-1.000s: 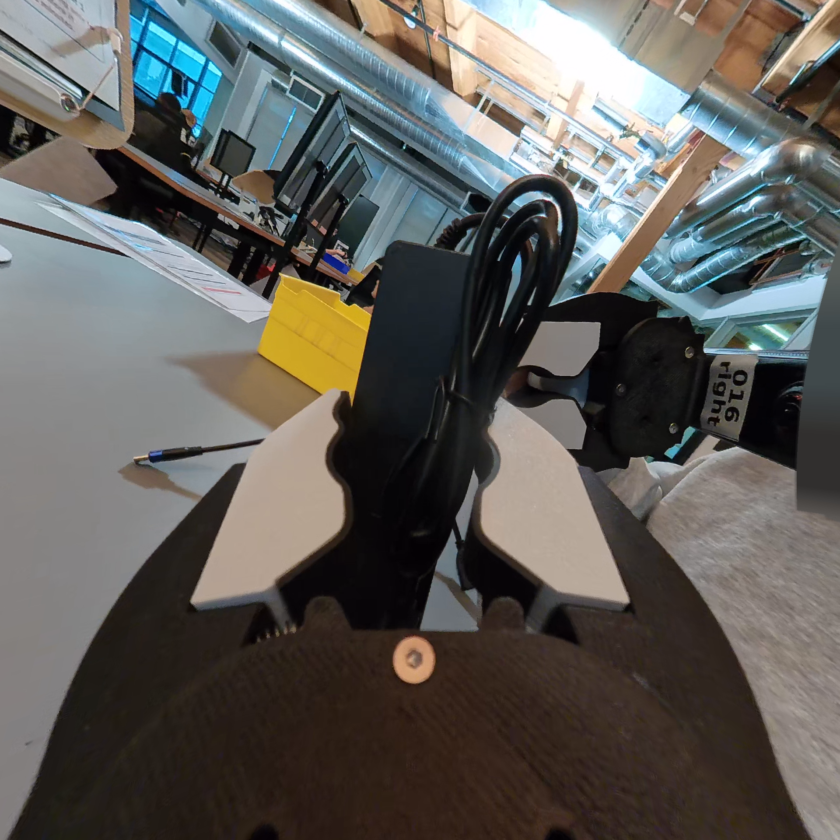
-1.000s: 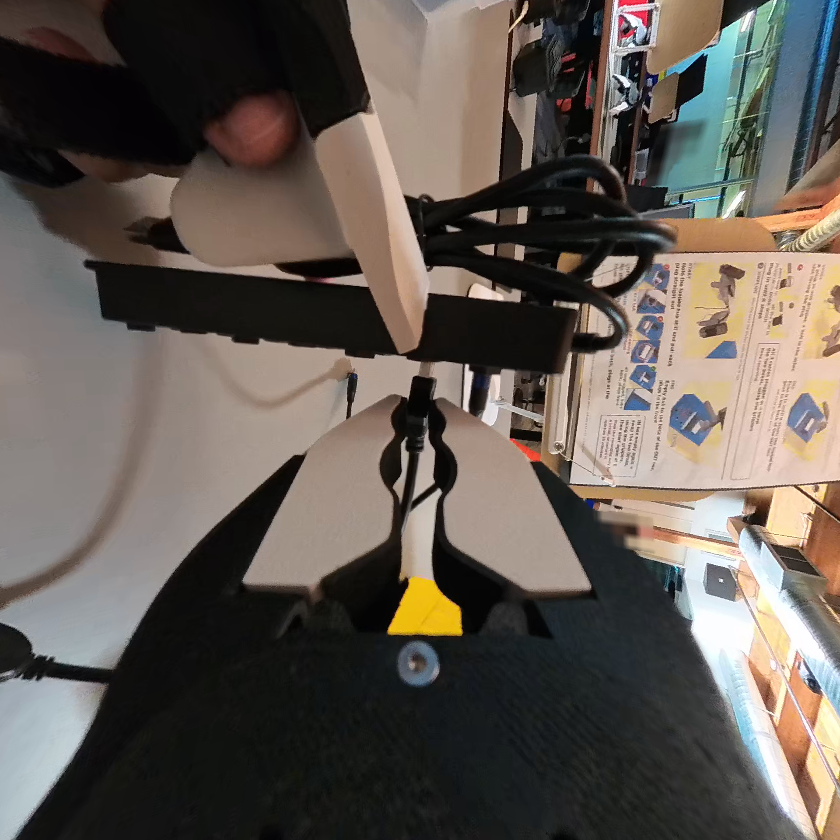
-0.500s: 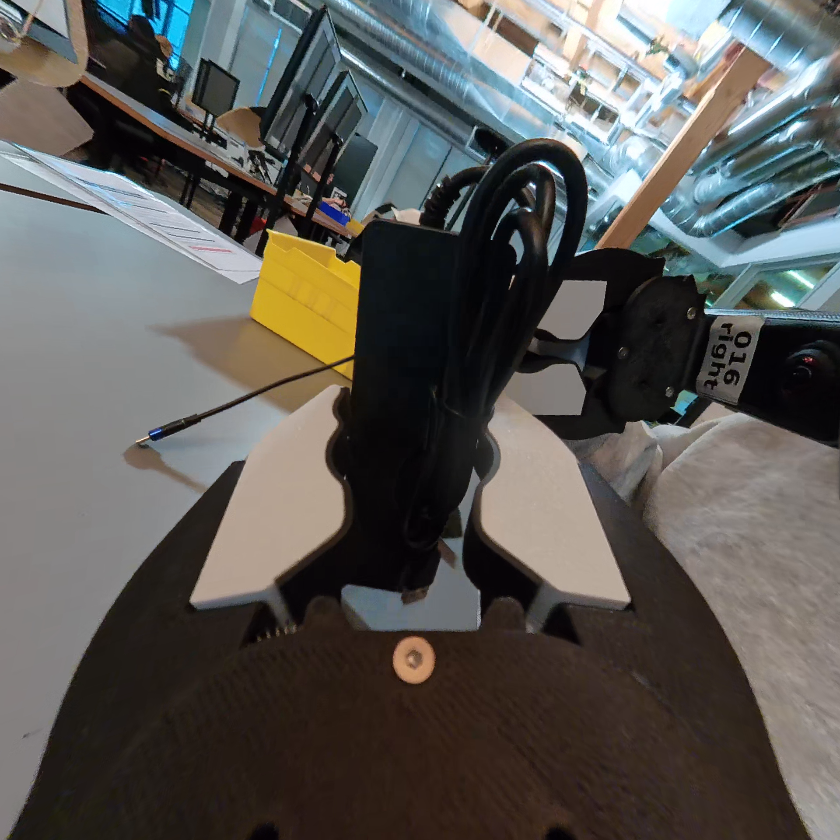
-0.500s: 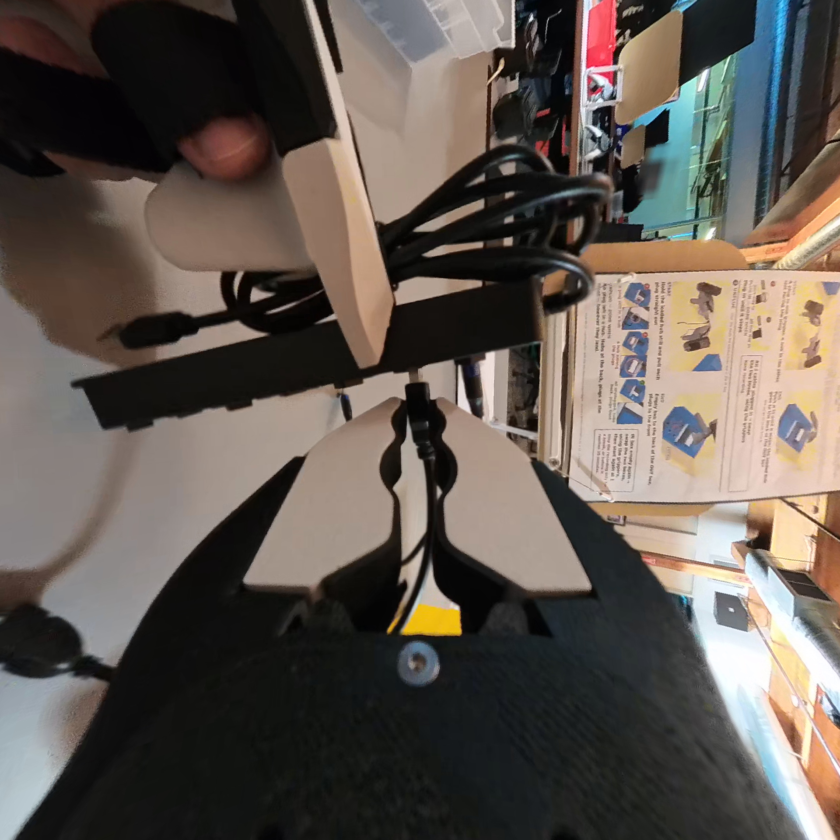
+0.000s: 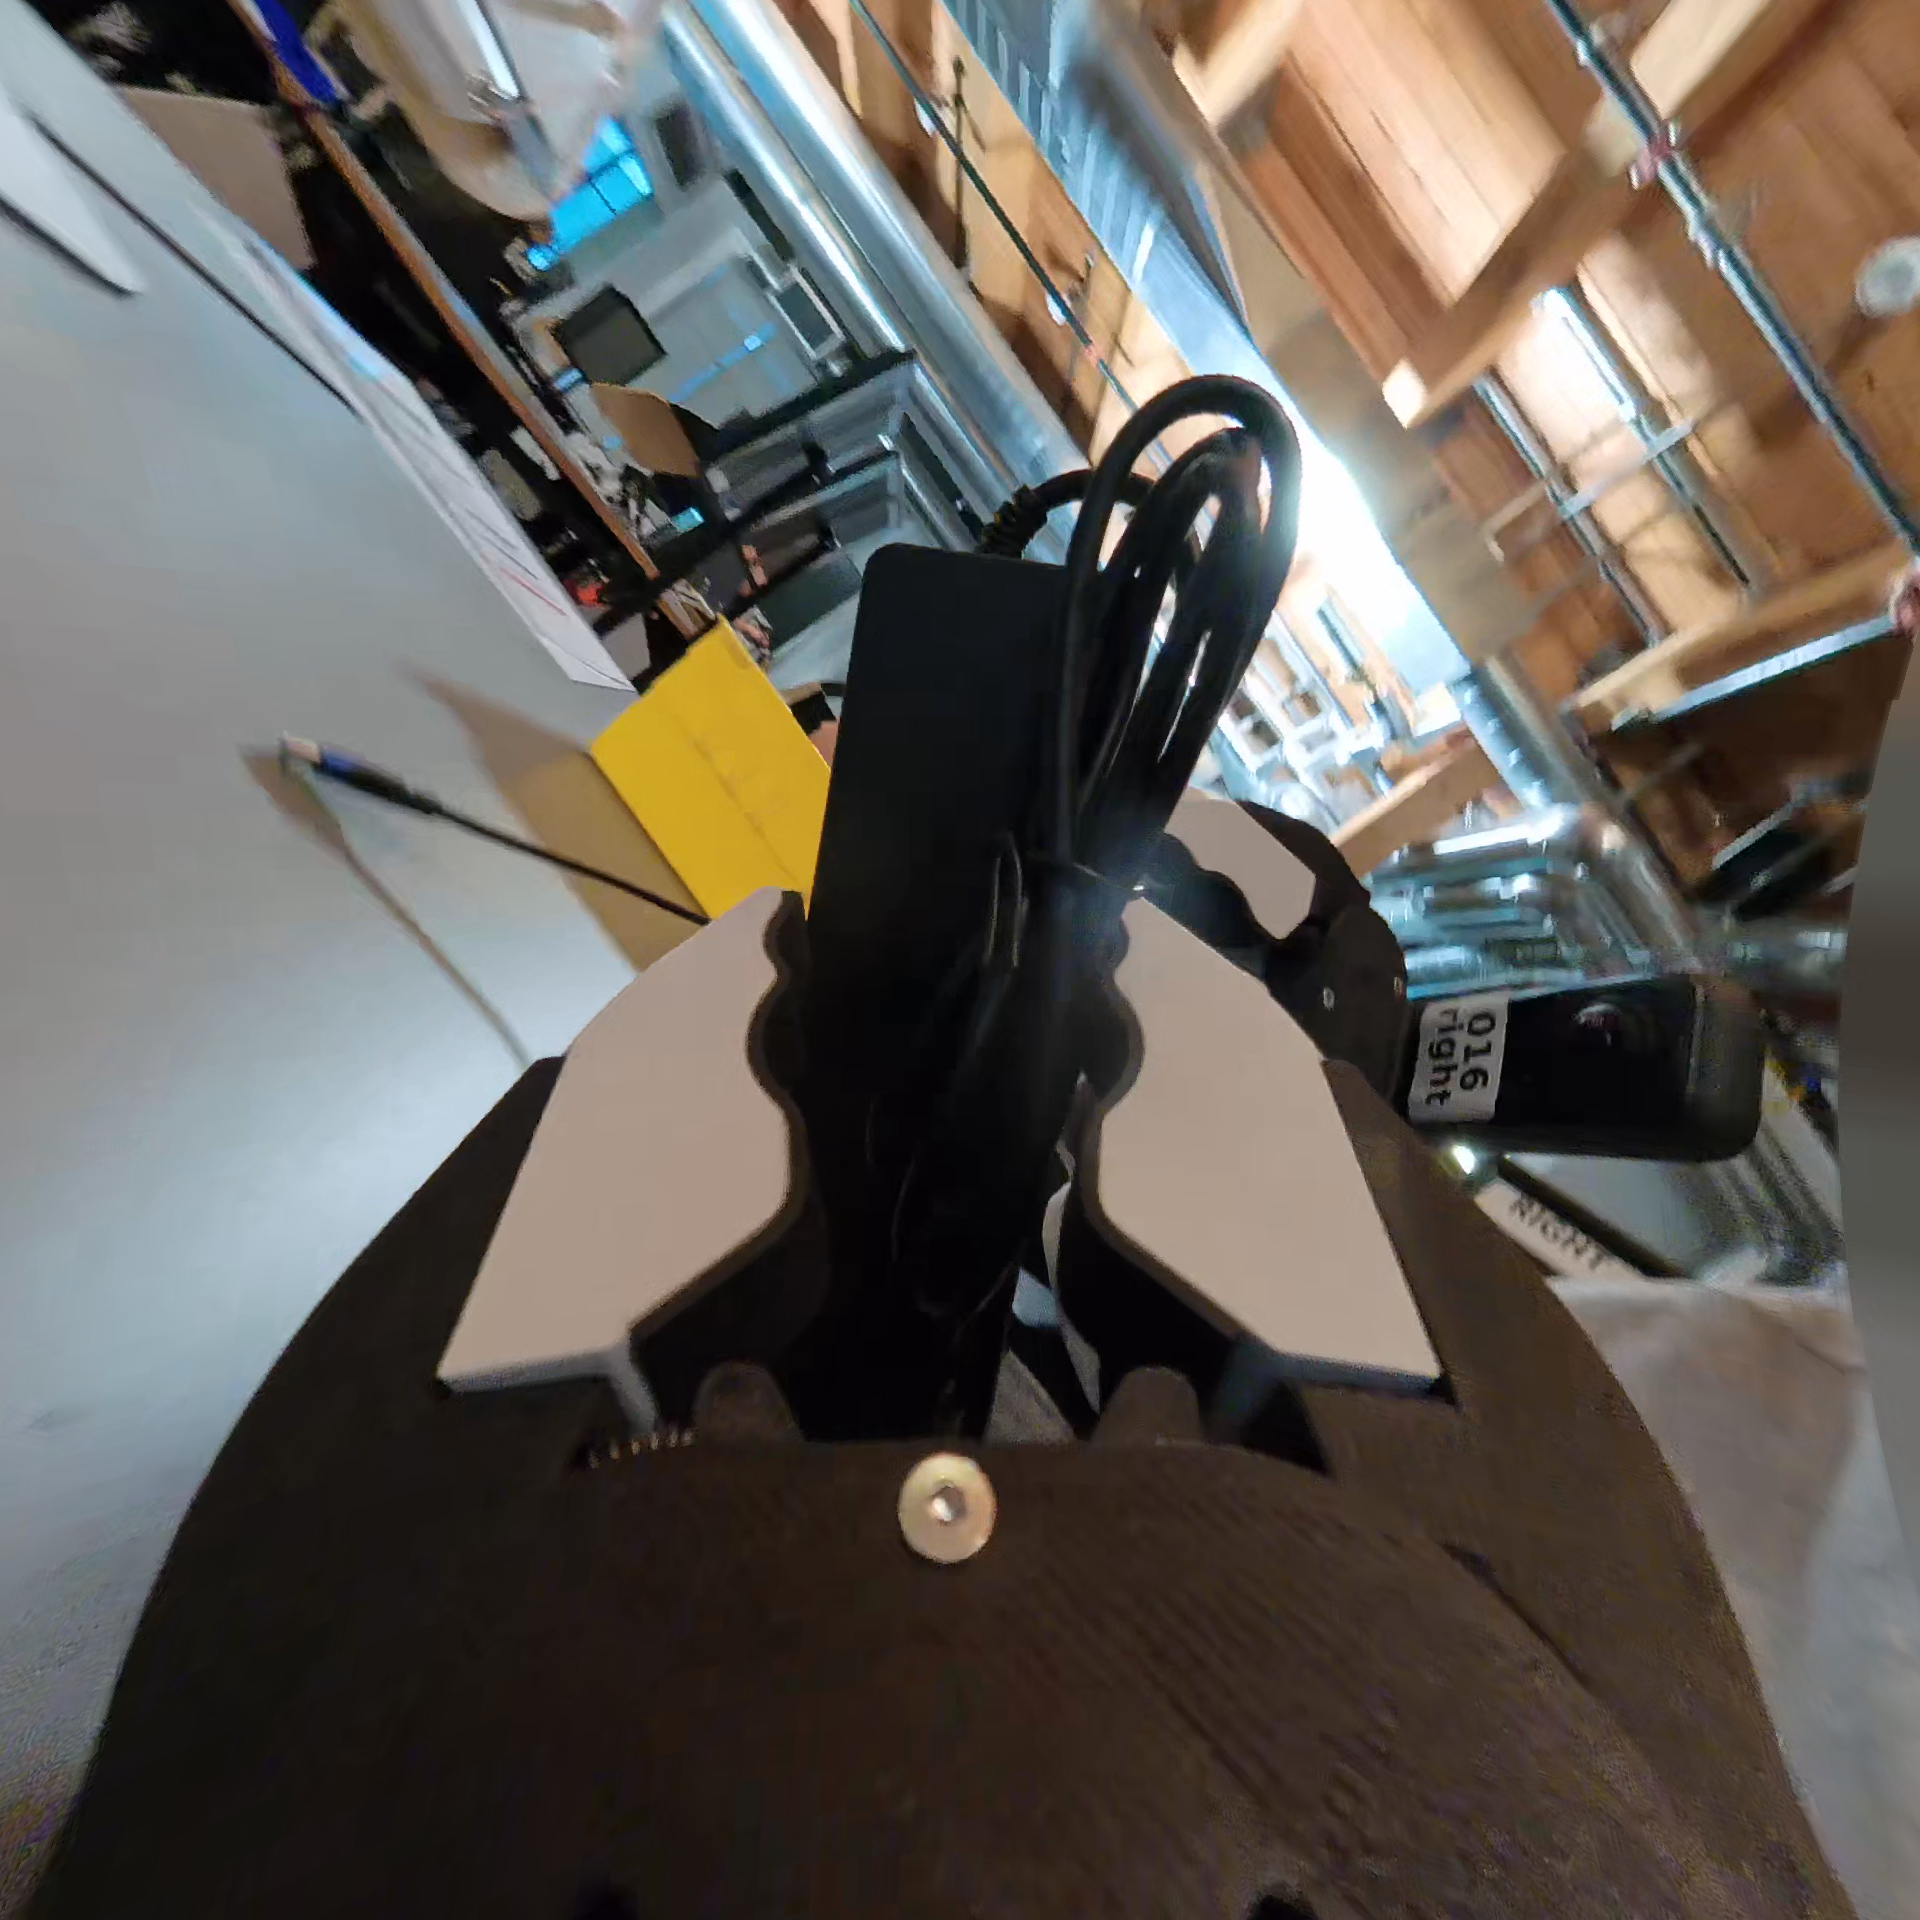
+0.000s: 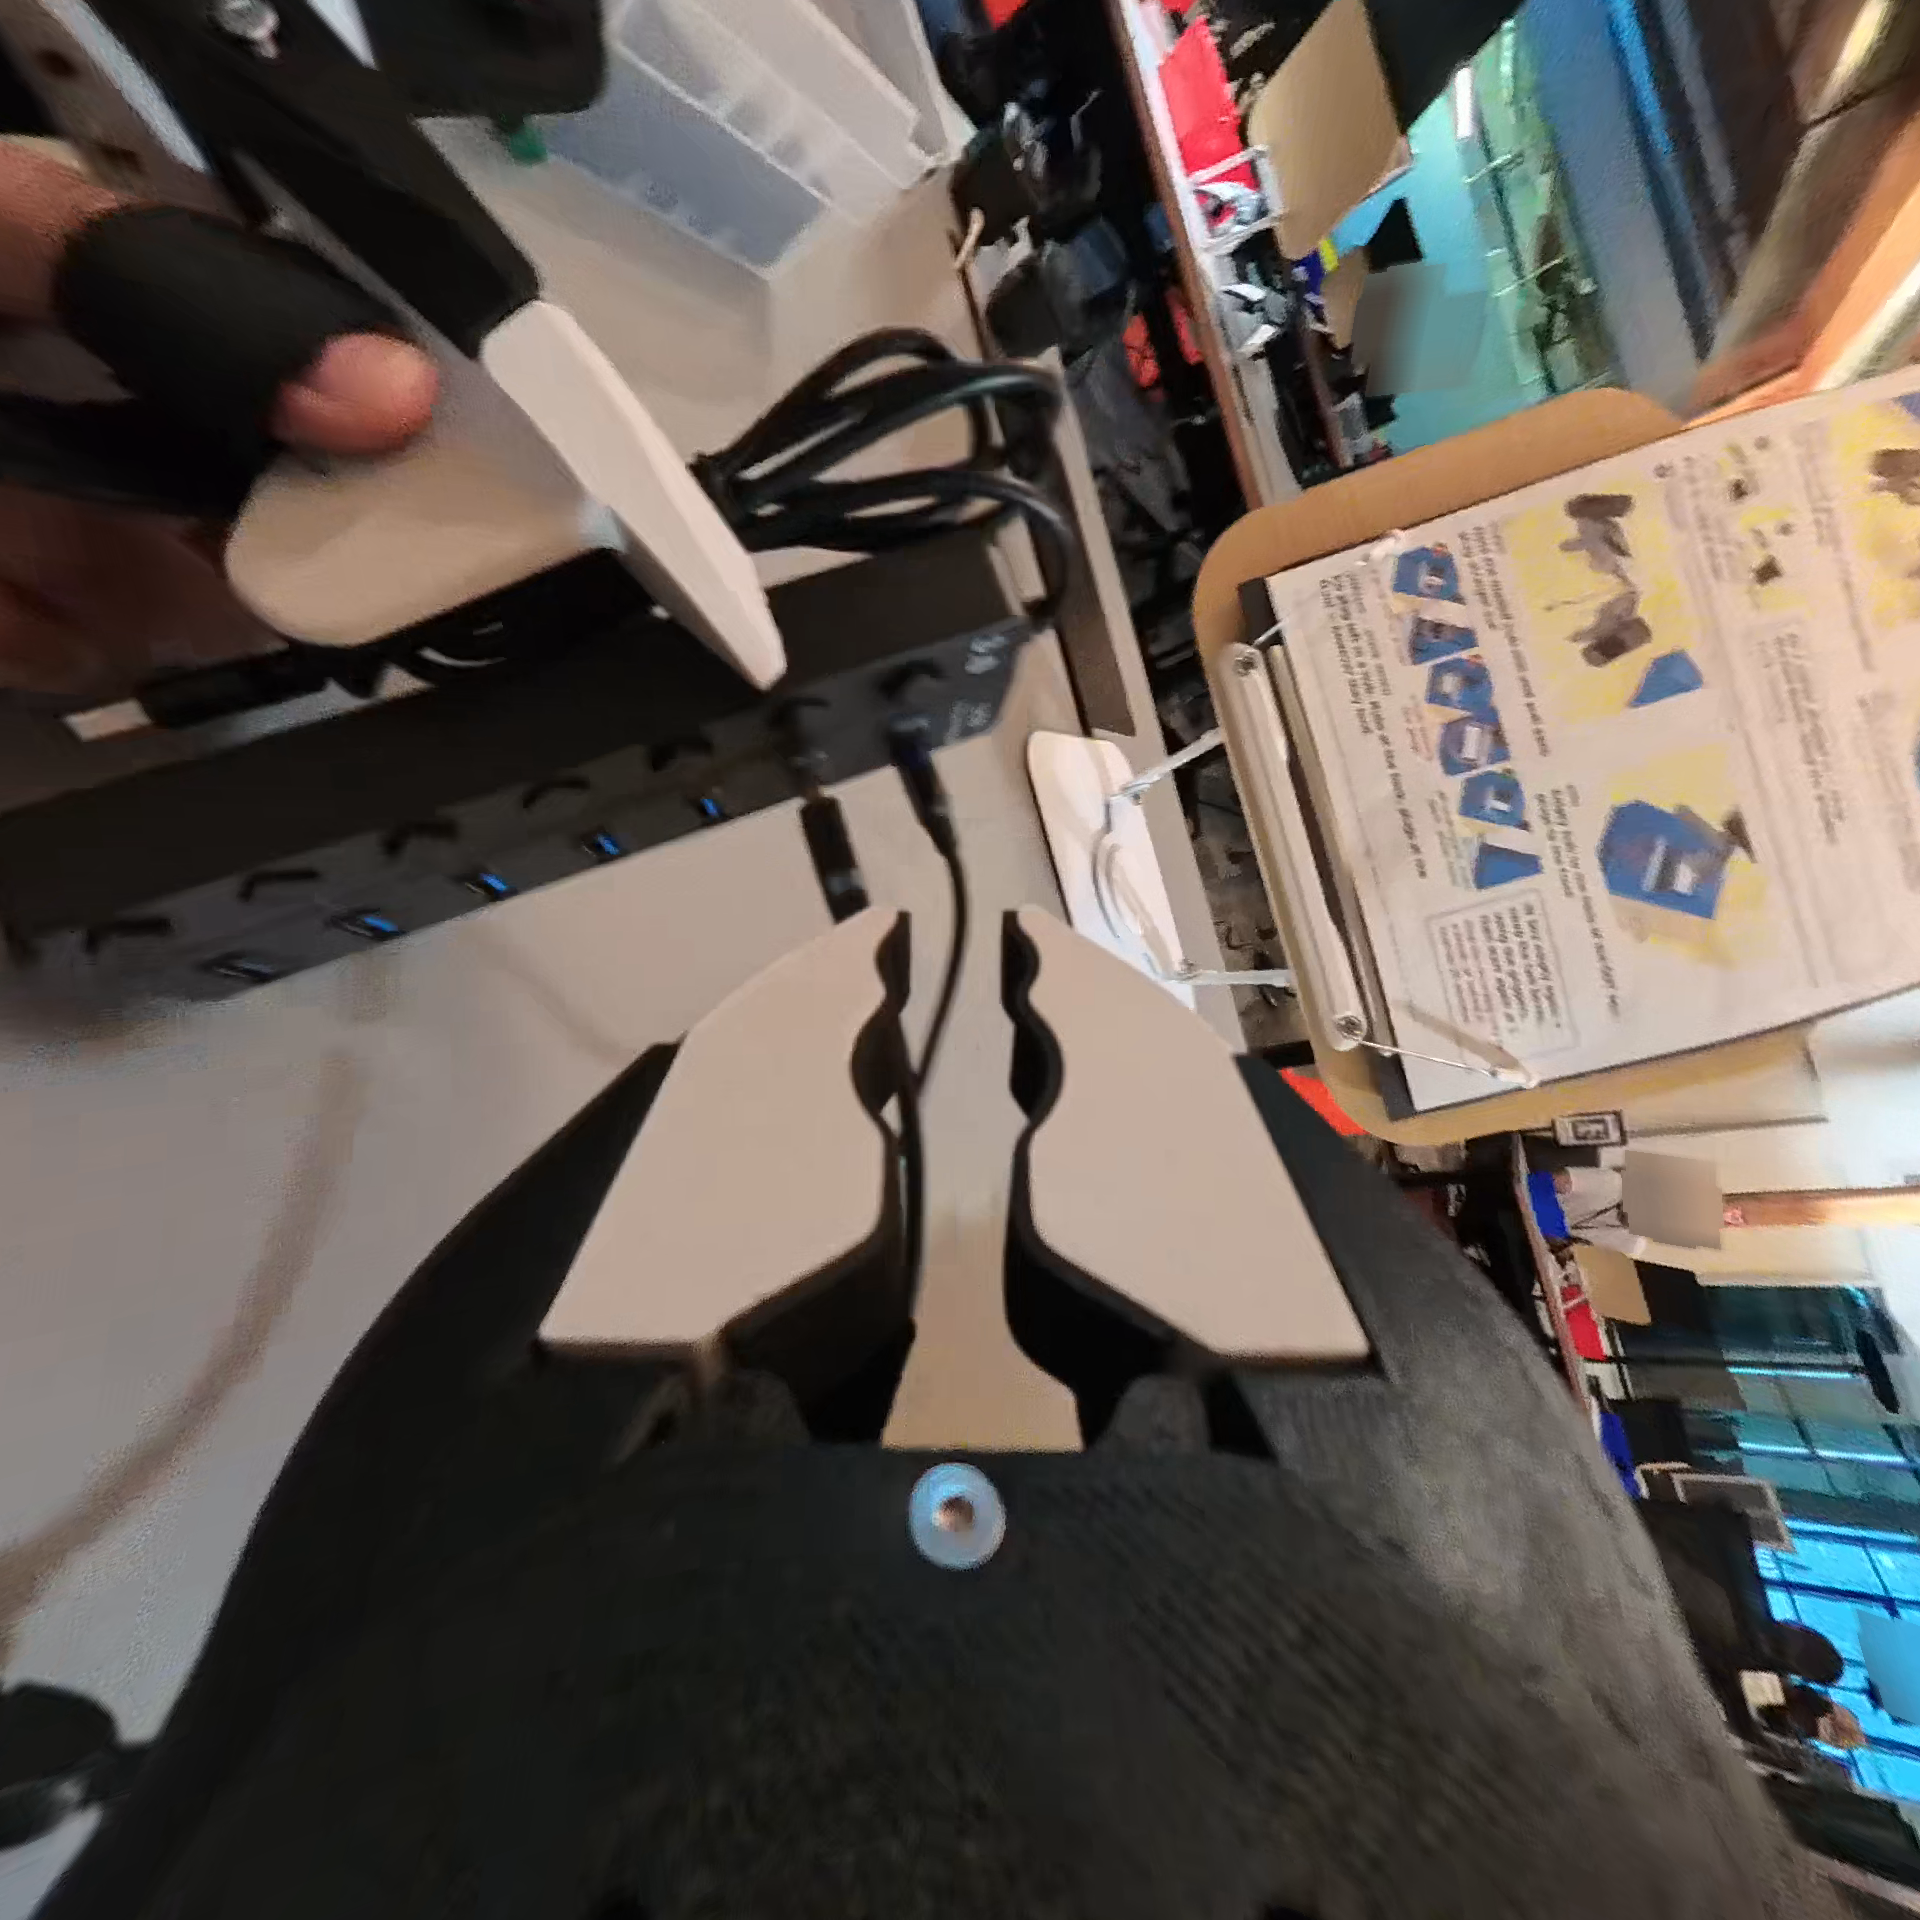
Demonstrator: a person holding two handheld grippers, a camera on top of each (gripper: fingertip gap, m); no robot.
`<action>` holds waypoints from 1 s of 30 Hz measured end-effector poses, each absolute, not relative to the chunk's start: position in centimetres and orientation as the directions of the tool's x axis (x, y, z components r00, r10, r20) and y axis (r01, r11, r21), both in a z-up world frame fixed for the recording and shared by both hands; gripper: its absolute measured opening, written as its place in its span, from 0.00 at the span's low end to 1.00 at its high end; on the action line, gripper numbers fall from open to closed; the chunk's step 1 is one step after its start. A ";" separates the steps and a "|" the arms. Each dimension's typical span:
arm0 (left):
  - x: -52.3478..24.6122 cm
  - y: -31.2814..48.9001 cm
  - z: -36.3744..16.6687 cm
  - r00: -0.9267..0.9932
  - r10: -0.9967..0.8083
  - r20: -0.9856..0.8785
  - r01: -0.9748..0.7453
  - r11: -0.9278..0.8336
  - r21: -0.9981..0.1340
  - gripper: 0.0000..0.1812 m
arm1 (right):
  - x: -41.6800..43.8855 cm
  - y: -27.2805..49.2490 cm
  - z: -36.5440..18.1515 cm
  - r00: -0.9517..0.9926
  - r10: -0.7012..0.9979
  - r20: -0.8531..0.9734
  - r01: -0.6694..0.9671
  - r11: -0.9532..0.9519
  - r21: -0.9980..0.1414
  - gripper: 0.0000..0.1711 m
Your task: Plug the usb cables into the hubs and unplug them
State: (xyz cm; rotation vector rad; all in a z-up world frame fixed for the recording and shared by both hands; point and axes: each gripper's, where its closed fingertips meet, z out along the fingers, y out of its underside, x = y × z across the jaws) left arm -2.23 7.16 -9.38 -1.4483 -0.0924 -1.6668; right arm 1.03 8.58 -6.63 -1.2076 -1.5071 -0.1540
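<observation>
My left gripper is shut on a long black USB hub and on the coiled black cable bundle beside it, holding them off the table. In the right wrist view the hub lies across the frame, with several blue ports facing me. Two black plugs sit in ports near its right end. My right gripper is open just below them. A thin black cable runs down between its fingers, ungripped. The right gripper also shows in the left wrist view, behind the hub.
A yellow bin stands on the grey table behind the hub. A loose blue-tipped USB plug lies to its left. A clipboard with an instruction sheet stands at the right. A clear plastic bin is at the back. A gloved hand holds the left gripper.
My right gripper has opened, let go of the plug and drawn back a little; the plug stays in the hub. The left gripper has tilted the hub, turning its port face towards the right gripper.
</observation>
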 end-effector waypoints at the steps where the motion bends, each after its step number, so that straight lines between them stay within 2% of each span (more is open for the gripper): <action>1: -2.9 7.5 -9.6 0.080 -0.537 0.840 0.671 -0.594 -0.444 0.30 | 1.2 8.8 -6.3 0.194 0.589 0.785 0.722 0.456 -0.521 0.11; 4: -4.3 8.1 -9.7 0.046 -0.513 0.857 0.717 -0.580 -0.386 0.30 | 1.3 9.2 -5.5 0.317 0.699 0.641 0.621 0.358 -0.697 0.16; 6: -4.8 8.2 -9.6 0.044 -0.516 0.855 0.728 -0.570 -0.381 0.30 | 1.5 9.8 -5.7 0.393 0.802 0.449 0.509 0.216 -0.833 0.21; 8: -4.7 8.1 -9.4 0.039 -0.525 0.850 0.727 -0.569 -0.384 0.30 | 1.9 10.8 -6.9 0.447 0.867 0.219 0.414 0.016 -0.910 0.29; 10: -4.6 8.0 -9.3 0.026 -0.537 0.843 0.727 -0.569 -0.384 0.30 | 2.4 11.8 -8.7 0.487 0.872 0.048 0.367 -0.155 -0.917 0.31; 14: -4.3 7.8 -9.0 0.017 -0.559 0.829 0.722 -0.567 -0.397 0.30 | 1.9 11.2 -9.8 0.414 0.871 -0.265 0.216 -0.377 -0.900 0.26; 17: -4.3 7.6 -8.6 -0.004 -0.578 0.816 0.719 -0.569 -0.399 0.30 | 1.9 10.9 -9.0 0.273 0.785 -0.556 0.043 -0.587 -0.808 0.29; 19: -4.4 7.5 -8.5 -0.008 -0.587 0.810 0.718 -0.567 -0.404 0.30 | 2.2 11.2 -8.7 0.206 0.715 -0.668 -0.036 -0.677 -0.735 0.30; 20: -4.4 7.6 -8.5 -0.007 -0.589 0.808 0.719 -0.565 -0.405 0.30 | 2.6 11.6 -8.4 0.206 0.705 -0.678 -0.080 -0.679 -0.730 0.28; 22: -4.6 7.6 -8.5 -0.011 -0.585 0.811 0.728 -0.560 -0.395 0.30 | 3.7 12.6 -7.0 0.270 0.753 -0.600 -0.156 -0.581 -0.799 0.26; 24: -5.1 7.9 -8.6 -0.029 -0.574 0.818 0.746 -0.557 -0.365 0.30 | 4.3 12.2 -4.9 0.360 0.845 -0.395 -0.149 -0.366 -0.919 0.23; 26: -5.7 8.1 -8.8 -0.043 -0.563 0.825 0.766 -0.549 -0.335 0.30 | 3.2 10.1 -3.4 0.369 0.905 -0.213 -0.085 -0.195 -0.977 0.13; 27: -6.0 8.3 -8.9 -0.047 -0.558 0.829 0.776 -0.543 -0.321 0.29 | 2.1 8.5 -3.1 0.322 0.925 -0.201 -0.079 -0.185 -0.979 0.10; 30: -6.5 8.5 -8.9 -0.068 -0.548 0.834 0.796 -0.533 -0.286 0.30 | -1.3 4.6 -4.6 0.193 0.927 -0.321 -0.084 -0.310 -0.947 0.11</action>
